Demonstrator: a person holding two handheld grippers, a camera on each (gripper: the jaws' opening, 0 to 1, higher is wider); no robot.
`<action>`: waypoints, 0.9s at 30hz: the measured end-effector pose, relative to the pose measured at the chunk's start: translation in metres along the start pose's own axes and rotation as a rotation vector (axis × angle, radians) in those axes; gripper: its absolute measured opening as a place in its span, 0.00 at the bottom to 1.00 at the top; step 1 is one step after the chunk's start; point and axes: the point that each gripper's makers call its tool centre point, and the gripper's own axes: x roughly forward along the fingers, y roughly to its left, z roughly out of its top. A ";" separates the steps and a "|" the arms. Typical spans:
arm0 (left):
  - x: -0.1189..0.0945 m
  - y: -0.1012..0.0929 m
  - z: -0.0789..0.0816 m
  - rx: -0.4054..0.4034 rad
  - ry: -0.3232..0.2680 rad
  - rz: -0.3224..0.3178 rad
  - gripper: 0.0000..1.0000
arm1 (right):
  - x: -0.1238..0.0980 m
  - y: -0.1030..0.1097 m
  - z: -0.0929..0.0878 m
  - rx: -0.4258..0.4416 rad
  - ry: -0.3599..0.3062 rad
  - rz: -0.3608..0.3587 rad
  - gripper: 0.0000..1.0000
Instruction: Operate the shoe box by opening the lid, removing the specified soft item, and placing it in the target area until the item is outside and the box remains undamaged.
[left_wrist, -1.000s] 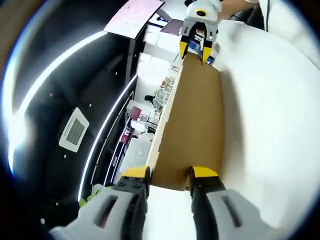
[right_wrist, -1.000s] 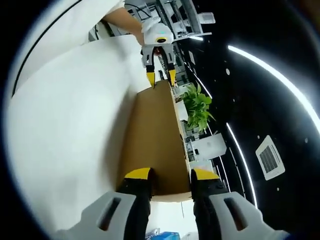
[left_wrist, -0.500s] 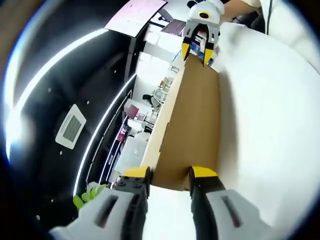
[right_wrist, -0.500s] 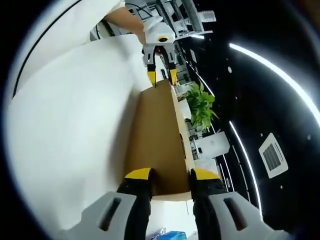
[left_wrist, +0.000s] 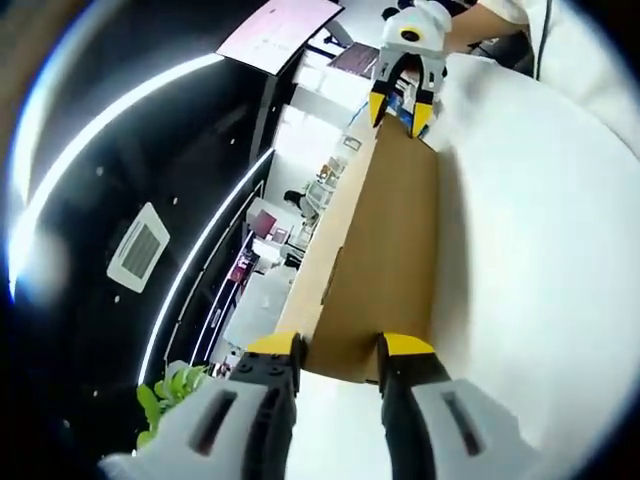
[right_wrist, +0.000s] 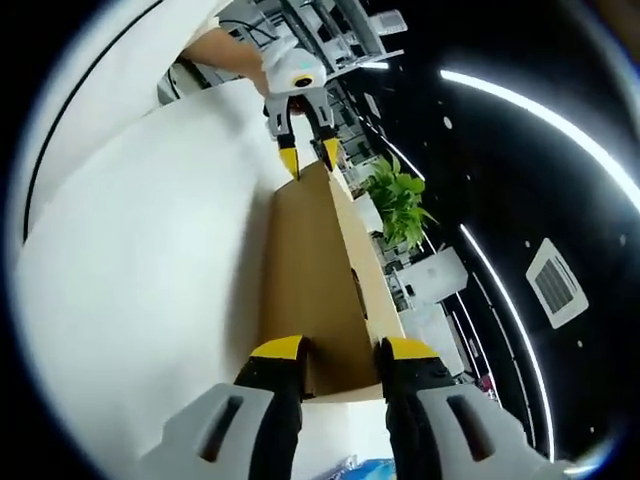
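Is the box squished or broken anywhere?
Nothing looks broken. The brown cardboard box has flat, uncreased sides and is held at both ends, by the left gripper and the right gripper. It sits over the white table.

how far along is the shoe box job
Early. In hand: the left hand-held gripper and the right hand-held gripper each hold an opposite end of the brown box, raised over the white surface. Whether the lid is open cannot be told. Left: taking the soft item out and placing it.
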 end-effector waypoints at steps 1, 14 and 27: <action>0.000 0.000 0.000 0.002 -0.001 -0.001 0.31 | 0.000 0.000 0.000 0.012 0.000 -0.002 0.29; -0.009 0.011 0.015 -0.453 -0.103 -0.037 0.23 | -0.002 -0.017 0.023 0.504 -0.138 -0.014 0.21; -0.025 0.045 0.027 -0.865 -0.232 -0.010 0.31 | -0.009 -0.037 0.017 0.751 -0.149 -0.100 0.21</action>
